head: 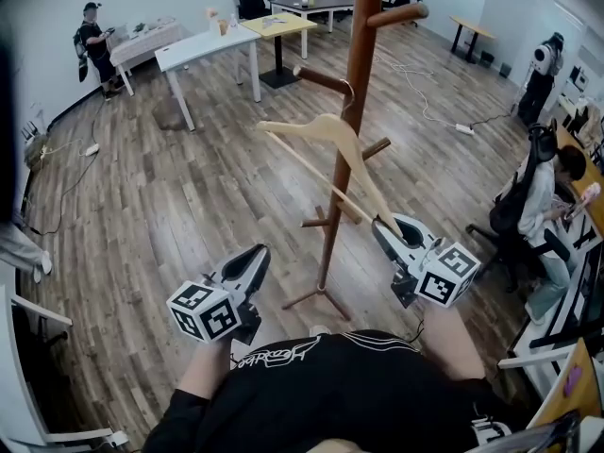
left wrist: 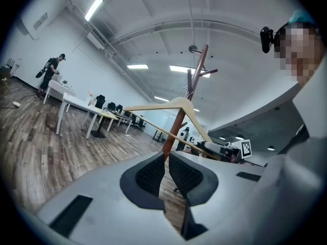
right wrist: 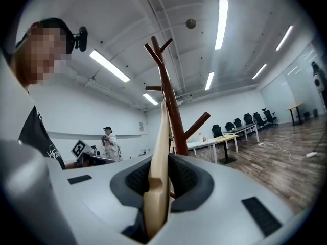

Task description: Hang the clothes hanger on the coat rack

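A light wooden clothes hanger is up against the brown coat rack. Its metal hook sits by a peg on the pole's left side; I cannot tell whether it rests on that peg. My right gripper is shut on the hanger's lower right end, and in the right gripper view the hanger stands edge-on between the pads. My left gripper hovers left of the pole with nothing in it. Its pads nearly meet in the left gripper view, where the hanger shows ahead.
The rack's feet spread on the wooden floor just in front of me. White tables and a yellow one stand at the back, with a person beside them. Another person sits at the right. A cable lies on the floor.
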`<state>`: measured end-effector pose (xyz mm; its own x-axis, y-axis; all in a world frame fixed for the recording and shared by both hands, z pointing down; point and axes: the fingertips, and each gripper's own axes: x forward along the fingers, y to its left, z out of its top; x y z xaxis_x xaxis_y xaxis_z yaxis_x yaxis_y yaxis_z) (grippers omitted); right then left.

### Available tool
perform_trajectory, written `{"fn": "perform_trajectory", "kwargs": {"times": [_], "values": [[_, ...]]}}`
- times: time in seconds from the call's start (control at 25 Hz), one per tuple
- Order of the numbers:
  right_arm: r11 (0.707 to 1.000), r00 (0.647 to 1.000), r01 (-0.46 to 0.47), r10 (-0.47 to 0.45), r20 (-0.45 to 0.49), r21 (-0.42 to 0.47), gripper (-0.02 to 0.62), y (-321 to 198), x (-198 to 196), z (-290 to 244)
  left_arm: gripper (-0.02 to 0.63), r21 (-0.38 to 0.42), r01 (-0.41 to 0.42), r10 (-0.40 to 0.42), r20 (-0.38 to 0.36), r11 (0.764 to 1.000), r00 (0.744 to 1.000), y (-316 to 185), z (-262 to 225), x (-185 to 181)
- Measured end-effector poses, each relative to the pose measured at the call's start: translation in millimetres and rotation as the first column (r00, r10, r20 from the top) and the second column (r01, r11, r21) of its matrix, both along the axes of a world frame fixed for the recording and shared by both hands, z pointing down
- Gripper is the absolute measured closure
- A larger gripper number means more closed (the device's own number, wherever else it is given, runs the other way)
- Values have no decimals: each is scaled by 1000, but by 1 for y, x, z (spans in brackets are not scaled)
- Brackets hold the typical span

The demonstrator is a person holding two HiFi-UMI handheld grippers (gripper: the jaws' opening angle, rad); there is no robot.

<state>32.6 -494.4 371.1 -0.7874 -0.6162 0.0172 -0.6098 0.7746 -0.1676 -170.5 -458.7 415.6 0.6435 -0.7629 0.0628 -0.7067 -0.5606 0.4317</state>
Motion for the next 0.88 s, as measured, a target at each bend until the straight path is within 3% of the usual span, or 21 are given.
{"fn": "perform_trajectory", "kwargs": {"times": [0.12,0.24,0.36,0.64,0.88], "values": [[1000,1000,-11,10,12,22,521,11,6,-2,574,11,-17,17,17,1000,1000,10,-2,5],[998,999,-51,51,9,38,439,22,16,0,574,23,-37,36,28,999,999,23,-4,9],[993,991,-115,114,66,20,361,38,29,5,574,23,-56,55,30,998,998,40,0,14],[986,976,-162,165,144,-35,354,76,52,10,574,5,-86,86,37,996,996,69,7,29],[997,987,-70,73,143,-29,354,116,42,6,574,38,-73,71,48,997,996,99,-7,39]]}}
